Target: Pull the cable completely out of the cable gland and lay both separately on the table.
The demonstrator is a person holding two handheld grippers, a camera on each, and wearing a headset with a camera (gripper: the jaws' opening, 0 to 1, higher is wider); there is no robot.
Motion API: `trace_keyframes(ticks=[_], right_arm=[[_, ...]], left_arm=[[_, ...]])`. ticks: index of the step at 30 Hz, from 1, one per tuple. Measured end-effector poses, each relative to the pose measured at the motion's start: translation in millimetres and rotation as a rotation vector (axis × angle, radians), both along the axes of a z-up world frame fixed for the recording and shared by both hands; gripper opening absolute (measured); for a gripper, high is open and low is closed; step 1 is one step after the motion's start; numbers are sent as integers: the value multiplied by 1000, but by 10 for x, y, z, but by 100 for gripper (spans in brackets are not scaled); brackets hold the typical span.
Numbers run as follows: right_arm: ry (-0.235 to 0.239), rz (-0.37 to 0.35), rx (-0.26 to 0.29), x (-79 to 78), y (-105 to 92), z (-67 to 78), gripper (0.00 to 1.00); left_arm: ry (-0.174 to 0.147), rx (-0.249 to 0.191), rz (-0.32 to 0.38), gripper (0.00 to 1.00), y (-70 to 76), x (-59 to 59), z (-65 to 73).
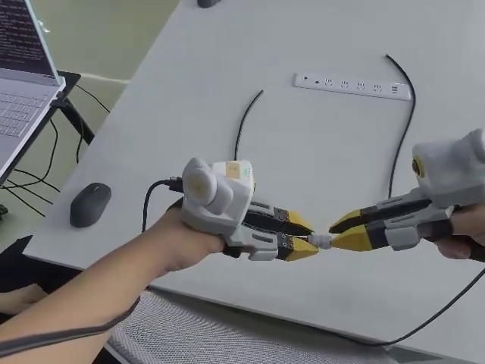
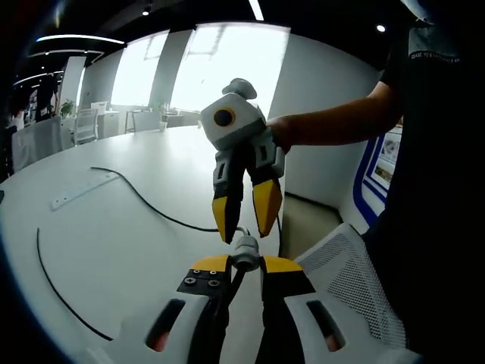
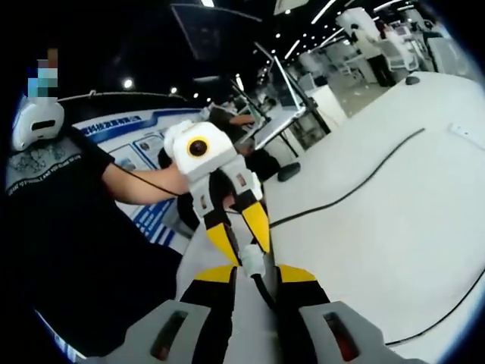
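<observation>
low centre, the cable gland (image 1: 322, 241) sits between both pairs of fingers: left gripper (image 1: 311, 236) clenched on it, right gripper (image 1: 333, 233) i cannot tell.

The pale grey desk (image 1: 227, 68) carries a white power strip (image 1: 352, 86) lying flat toward its far right part. A black cord (image 1: 410, 114) curves past the strip's right end and runs toward the near edge. A black mouse (image 1: 90, 203) sits close to the left edge, near the front corner. Off the desk, just beyond that left edge, an open laptop (image 1: 23, 83) rests on a black-legged stand (image 1: 72, 114), with loose wires (image 1: 45, 189) hanging beneath. A grey mesh chair (image 1: 197, 334) stands against the near edge.
</observation>
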State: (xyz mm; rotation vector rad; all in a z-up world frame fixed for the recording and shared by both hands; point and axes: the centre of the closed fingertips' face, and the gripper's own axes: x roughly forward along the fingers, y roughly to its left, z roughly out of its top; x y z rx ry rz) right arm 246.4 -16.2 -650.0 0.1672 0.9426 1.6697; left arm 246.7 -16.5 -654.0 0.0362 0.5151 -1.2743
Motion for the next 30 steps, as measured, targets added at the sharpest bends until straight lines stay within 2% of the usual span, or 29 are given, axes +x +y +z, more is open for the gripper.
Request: trace_keyframes(ticks=[7, 9, 10, 11, 12, 13, 15, 18, 21, 23, 24, 25, 26, 28, 30], right_arm=[[-2, 16, 0, -61, 19, -11, 11], [-31, 28, 19, -76, 37, 21, 8], [-47, 22, 11, -68, 40, 4, 8], [-57, 22, 13, -71, 40, 3, 8], [-90, 25, 23, -61, 44, 1, 8], [-93, 24, 22, -64, 44, 4, 8], [-166, 28, 31, -38, 55, 10, 8], [-230, 33, 15, -50, 57, 19, 7], [-348, 47, -7, -64, 52, 11, 7], [-417, 61, -19, -68, 46, -1, 7], [-469, 71, -30, -68, 40, -12, 7], [-498, 78, -39, -74, 35, -16, 7], [-557, 87, -48, -67, 32, -19, 7], [-628, 101, -54, -76, 24, -19, 7], [-666, 100, -60, -73, 16, -27, 7]], left_arm=[[6, -6, 0, 15, -18, 14, 35], [7, -2, 2, 15, -13, 21, 28], [8, -2, 4, 15, -6, 29, 26], [13, -2, 5, 15, -1, 31, 23], [18, -1, 7, 15, 6, 34, 20], [28, -3, 11, 15, 9, 34, 21], [36, -6, 18, 15, 19, 42, 28], [56, -13, 23, 15, 27, 43, 33], [88, -19, 29, 15, 32, 46, 13], [96, -19, 28, 15, 25, 39, 1], [102, -20, 29, 15, 22, 37, -3], [117, -25, 33, 15, 19, 35, -12], [121, -28, 35, 15, 18, 39, -17], [137, -35, 39, 15, 11, 38, -19], [142, -34, 39, 15, 1, 33, -18]])
